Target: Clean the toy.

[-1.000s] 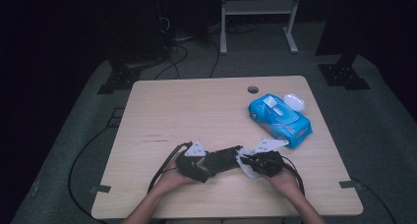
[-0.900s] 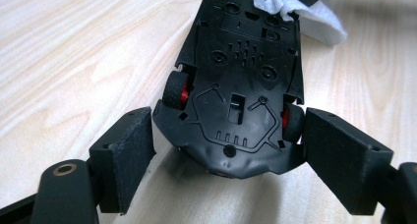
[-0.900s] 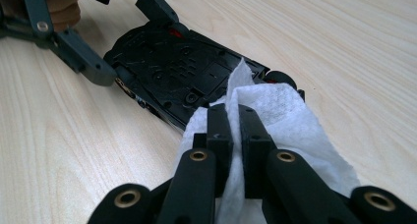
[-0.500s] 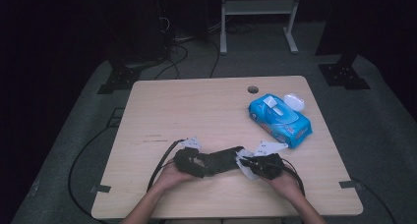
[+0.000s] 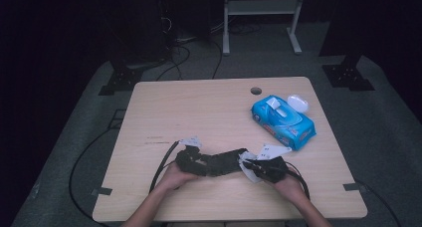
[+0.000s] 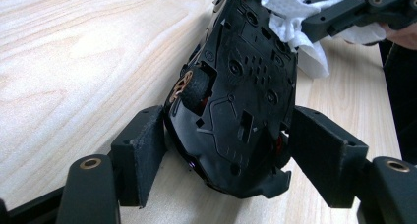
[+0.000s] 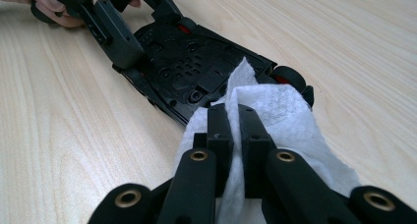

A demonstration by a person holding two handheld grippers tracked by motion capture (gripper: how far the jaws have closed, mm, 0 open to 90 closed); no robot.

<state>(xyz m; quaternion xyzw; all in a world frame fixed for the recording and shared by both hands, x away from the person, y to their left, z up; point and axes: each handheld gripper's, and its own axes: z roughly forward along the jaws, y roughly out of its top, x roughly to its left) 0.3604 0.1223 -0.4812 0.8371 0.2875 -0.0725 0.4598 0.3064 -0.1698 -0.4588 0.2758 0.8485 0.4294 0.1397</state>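
Observation:
A black toy car [image 5: 221, 163] lies tipped on its side near the table's front edge, its underside [image 6: 241, 86] toward my left gripper view. My left gripper [image 6: 228, 153] has just been closing its jaws; the car's end is between them and both pads touch its flanks. From the right, my right gripper [image 7: 235, 121] is shut on a crumpled white wipe [image 7: 282, 116] and presses it against the car's other end [image 7: 182, 62]. In the high view the left gripper [image 5: 199, 161] and right gripper [image 5: 254, 167] meet at the car, with the wipe [image 5: 247, 171] between.
A blue pack of wipes [image 5: 282, 121] lies at the right of the wooden table [image 5: 199, 112], with a small white object [image 5: 297, 103] behind it. A cable hole [image 5: 256, 90] sits near the far edge. Cables trail off the front edge beside both hands.
My left hand has shifted slightly with the car's end; the car stays tipped up. The right hand and the wipe have kept still.

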